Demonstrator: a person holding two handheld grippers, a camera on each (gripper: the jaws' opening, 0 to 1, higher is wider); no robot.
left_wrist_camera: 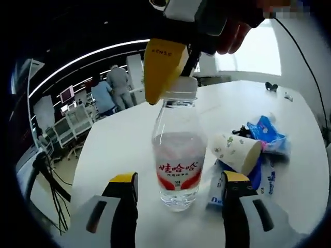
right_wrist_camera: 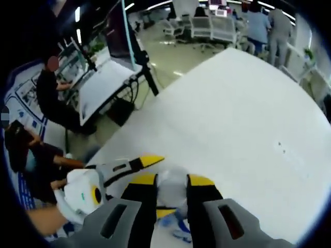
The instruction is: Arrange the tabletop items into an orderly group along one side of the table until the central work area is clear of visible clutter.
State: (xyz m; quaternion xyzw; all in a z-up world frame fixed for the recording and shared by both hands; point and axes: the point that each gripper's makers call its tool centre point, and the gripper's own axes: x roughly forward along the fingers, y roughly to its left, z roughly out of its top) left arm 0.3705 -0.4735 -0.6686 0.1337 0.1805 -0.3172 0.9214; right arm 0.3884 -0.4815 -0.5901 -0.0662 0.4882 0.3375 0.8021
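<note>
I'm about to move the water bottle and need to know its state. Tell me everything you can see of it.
The water bottle is clear plastic with a white cap and a red-and-white label in red script. It stands upright on the white table, apparently about empty. The right tool comes down from above and grips it at the cap; in the right gripper view the white cap sits between that tool's yellow-tipped jaws. The left tool is open, its jaws either side of the base, not touching.

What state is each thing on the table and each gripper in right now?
Clear plastic water bottle with red label: upright, capped, gripped at the cap.
White patterned paper cup: lying on its side.
Blue tissue packet: lying flat beside the cup.
Left gripper: open, jaws either side of the bottle.
Right gripper: shut on the bottle cap.
</note>
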